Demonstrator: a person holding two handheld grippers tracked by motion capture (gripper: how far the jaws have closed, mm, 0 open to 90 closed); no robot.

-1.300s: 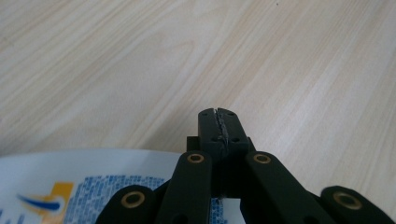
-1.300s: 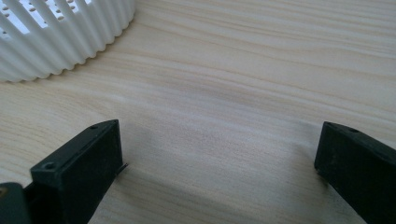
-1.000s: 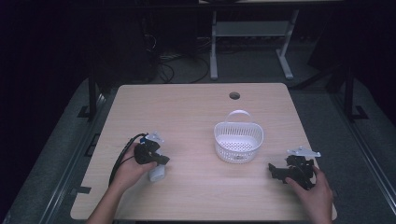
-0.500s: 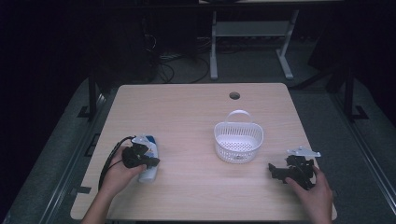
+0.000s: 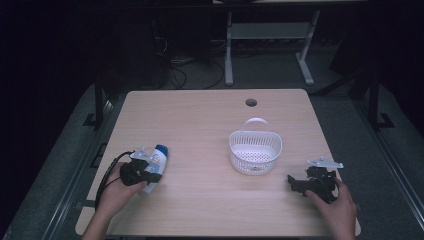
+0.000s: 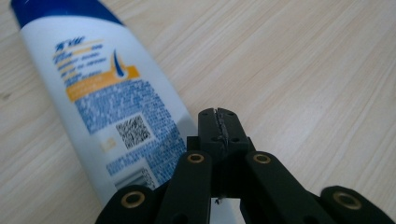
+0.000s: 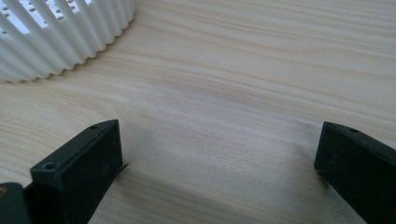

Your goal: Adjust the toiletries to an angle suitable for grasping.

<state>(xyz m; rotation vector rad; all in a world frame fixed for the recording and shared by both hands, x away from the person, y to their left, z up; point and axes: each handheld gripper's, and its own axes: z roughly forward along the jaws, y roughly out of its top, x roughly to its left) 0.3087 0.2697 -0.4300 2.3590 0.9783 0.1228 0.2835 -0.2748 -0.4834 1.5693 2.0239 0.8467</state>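
Observation:
A white shampoo bottle (image 5: 157, 161) with a blue cap lies flat on the wooden table (image 5: 200, 125) near its left edge. My left gripper (image 5: 153, 175) rests low against the bottle's near half. In the left gripper view its jaws (image 6: 219, 122) are pressed together with nothing between them, and the bottle (image 6: 107, 107) lies just to their left. A white slotted basket (image 5: 255, 150) with a handle stands right of centre. My right gripper (image 5: 294, 182) rests on the table near the right front corner, pointing left, jaws wide apart (image 7: 219, 140) over bare wood, with the basket wall (image 7: 56, 37) ahead.
A round cable hole (image 5: 251, 102) sits near the table's far edge. Dark floor, a desk frame (image 5: 229, 55) and cables lie beyond the table. Bare wood spreads between the bottle and the basket.
My left hand and its gripper have shifted left across the table, and the bottle now lies further left with its blue cap showing. The right hand has stayed put.

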